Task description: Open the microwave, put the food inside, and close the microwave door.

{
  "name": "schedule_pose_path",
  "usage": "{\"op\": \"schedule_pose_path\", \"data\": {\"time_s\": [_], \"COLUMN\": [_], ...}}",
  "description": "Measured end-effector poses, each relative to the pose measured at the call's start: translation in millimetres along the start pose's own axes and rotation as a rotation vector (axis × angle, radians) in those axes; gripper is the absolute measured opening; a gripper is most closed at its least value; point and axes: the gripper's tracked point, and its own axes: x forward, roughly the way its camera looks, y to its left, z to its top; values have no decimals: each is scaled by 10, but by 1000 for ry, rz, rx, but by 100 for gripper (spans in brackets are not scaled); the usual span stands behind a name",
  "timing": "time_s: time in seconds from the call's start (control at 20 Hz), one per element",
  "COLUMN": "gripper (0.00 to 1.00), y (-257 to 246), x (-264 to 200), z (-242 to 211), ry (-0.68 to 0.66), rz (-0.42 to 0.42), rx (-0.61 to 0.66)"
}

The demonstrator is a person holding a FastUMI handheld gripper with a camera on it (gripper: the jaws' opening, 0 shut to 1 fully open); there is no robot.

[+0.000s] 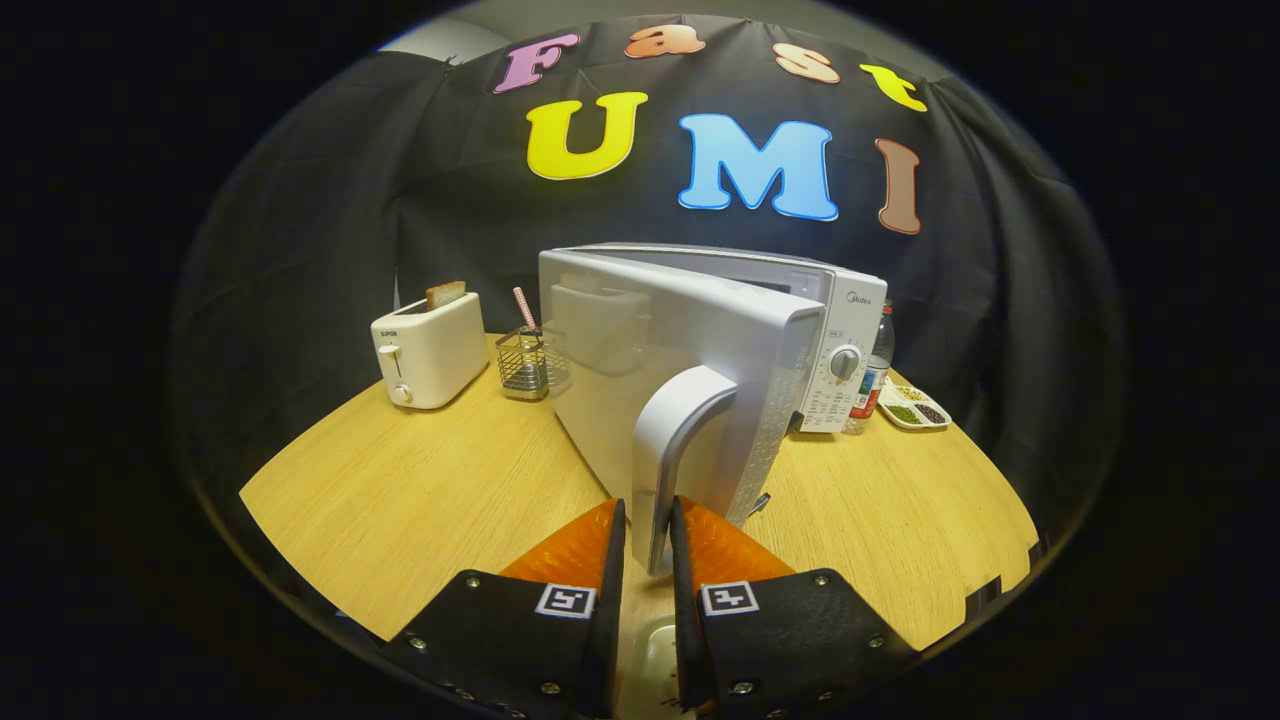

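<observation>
Between the tongs (648,545), closed on it, sits the door handle (672,450) of the microwave (700,350), mid-tabletop (420,500). Door stands partly open; loading food and closing seemingly remain.

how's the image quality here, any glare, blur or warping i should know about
Gripper view: fisheye warping bows the table edge and bulges the microwave door; focus is sharp on the handle gripped between the gripper fingers; soft sheen on the door, no harsh glare; the booth's edges fall dark.
</observation>
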Motion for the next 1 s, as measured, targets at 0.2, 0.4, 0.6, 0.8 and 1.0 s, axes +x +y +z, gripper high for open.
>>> {"op": "schedule_pose_path", "data": {"time_s": [0.2,0.4,0.6,0.8,1.0], "gripper": [24,26,26,26,26], "y": [220,534,839,1123,1413], "x": [-107,-209,-281,-285,-327], "z": [-35,-102,-157,-157,-179], "ry": [-3,-2,5,11,17], "rz": [16,62,112,168,255], "rx": [-4,-27,-42,-65,-83]}}
